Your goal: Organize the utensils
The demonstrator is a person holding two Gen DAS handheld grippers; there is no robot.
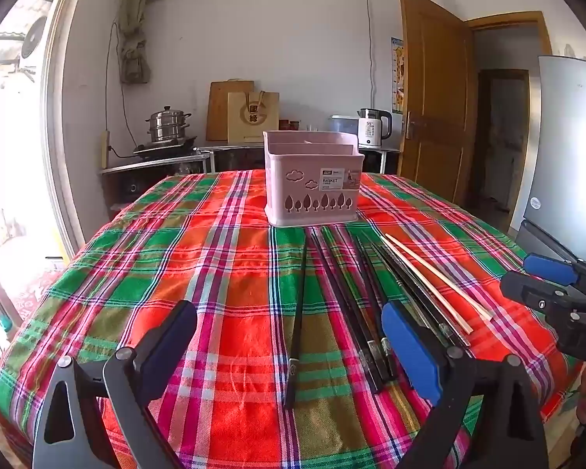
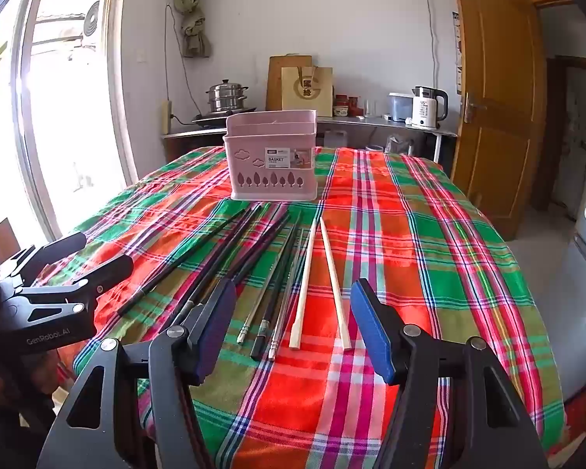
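A pink utensil basket (image 1: 312, 179) (image 2: 271, 160) with compartments stands upright on the plaid tablecloth. In front of it lie several black chopsticks (image 1: 349, 305) (image 2: 215, 258) and two pale wooden chopsticks (image 1: 429, 277) (image 2: 320, 277), all flat on the cloth. My left gripper (image 1: 293, 336) hovers open above the near ends of the black chopsticks, one black stick lying between its fingers untouched. My right gripper (image 2: 293, 308) is open too, low over the near ends of the wooden pair. Each gripper shows at the edge of the other's view: right gripper (image 1: 543, 277), left gripper (image 2: 93, 254).
The table (image 2: 429, 234) fills the near field under a red, green and pink plaid cloth. Behind it a counter carries a steel steamer pot (image 2: 226, 95), cutting boards, a paper bag and a white kettle (image 2: 427, 107). A wooden door (image 2: 496, 97) stands at the right, a bright window at the left.
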